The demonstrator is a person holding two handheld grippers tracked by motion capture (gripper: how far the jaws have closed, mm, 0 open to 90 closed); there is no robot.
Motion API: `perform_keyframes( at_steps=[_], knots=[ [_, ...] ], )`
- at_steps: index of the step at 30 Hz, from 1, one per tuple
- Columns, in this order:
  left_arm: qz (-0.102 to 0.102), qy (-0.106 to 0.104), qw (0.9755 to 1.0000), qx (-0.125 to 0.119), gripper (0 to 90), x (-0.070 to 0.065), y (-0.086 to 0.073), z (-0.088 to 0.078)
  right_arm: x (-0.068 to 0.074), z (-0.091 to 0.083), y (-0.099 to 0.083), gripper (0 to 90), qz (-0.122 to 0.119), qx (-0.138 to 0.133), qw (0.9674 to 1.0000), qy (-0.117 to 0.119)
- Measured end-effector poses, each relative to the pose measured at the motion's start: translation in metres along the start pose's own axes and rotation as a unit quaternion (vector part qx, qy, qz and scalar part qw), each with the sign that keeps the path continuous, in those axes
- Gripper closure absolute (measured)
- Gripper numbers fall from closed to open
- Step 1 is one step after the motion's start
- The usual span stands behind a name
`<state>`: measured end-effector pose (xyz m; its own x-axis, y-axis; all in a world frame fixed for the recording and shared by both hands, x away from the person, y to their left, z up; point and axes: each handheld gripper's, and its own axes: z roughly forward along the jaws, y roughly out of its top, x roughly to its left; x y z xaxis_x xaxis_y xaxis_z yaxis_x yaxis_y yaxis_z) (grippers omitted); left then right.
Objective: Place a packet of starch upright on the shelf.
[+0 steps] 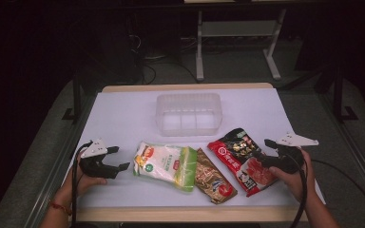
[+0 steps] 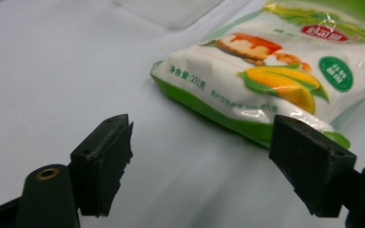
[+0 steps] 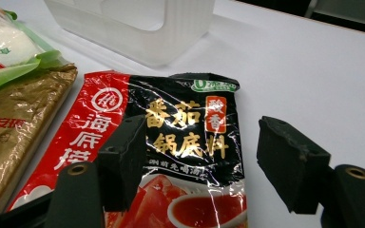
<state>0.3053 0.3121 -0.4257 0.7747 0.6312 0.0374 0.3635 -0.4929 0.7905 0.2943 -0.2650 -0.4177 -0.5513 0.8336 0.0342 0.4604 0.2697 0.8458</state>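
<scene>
I work in a lab: beyond my white-covered desk stand a bare metal frame, trailing cables and grey floor.

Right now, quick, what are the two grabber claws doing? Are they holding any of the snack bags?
Left gripper: open, holding nothing, beside the white and green bag.
Right gripper: open, holding nothing, jaws over the red and black packet.

We see a white pouch with green edges, printed with a yellow corn cob, a red label and a green round badge. Beside it lies a gold-brown packet with a red patch. The third packet is black and red, with gold lettering and a picture of red sauce. The box is clear plastic, the table white, both grippers' jaws black.
</scene>
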Motion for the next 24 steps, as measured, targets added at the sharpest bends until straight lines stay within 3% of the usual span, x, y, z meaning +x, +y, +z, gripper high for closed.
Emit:
perform_keyframes(
  at_steps=[8, 11, 13, 18, 22, 24],
  knots=[
    [-0.012, -0.007, 0.9999, -0.008, 23.3, 0.000, -0.004, -0.003, 0.002, 0.006, 0.004, 33.4, -0.002, 0.001, 1.0000, 0.009],
    [-0.023, -0.018, 0.9995, -0.012, 23.5, -0.001, -0.006, -0.003, 0.003, 0.010, 0.006, 33.9, 0.000, 0.002, 0.9999, 0.014],
    [-0.033, -0.039, 0.9985, -0.018, 25.8, -0.003, -0.008, -0.003, 0.006, 0.015, 0.008, 34.3, -0.001, 0.005, 0.9997, 0.023],
    [-0.034, -0.046, 0.9981, -0.025, 25.9, -0.006, -0.006, -0.004, 0.011, 0.018, 0.009, 34.6, -0.009, 0.009, 0.9994, 0.032],
    [-0.023, -0.043, 0.9987, -0.014, 23.7, -0.010, -0.006, -0.004, 0.012, 0.019, 0.011, 34.9, -0.011, 0.007, 0.9993, 0.036],
    [-0.026, -0.045, 0.9985, -0.015, 23.7, -0.011, -0.006, -0.003, 0.013, 0.019, 0.013, 35.2, -0.016, 0.005, 0.9991, 0.038]
  ],
)
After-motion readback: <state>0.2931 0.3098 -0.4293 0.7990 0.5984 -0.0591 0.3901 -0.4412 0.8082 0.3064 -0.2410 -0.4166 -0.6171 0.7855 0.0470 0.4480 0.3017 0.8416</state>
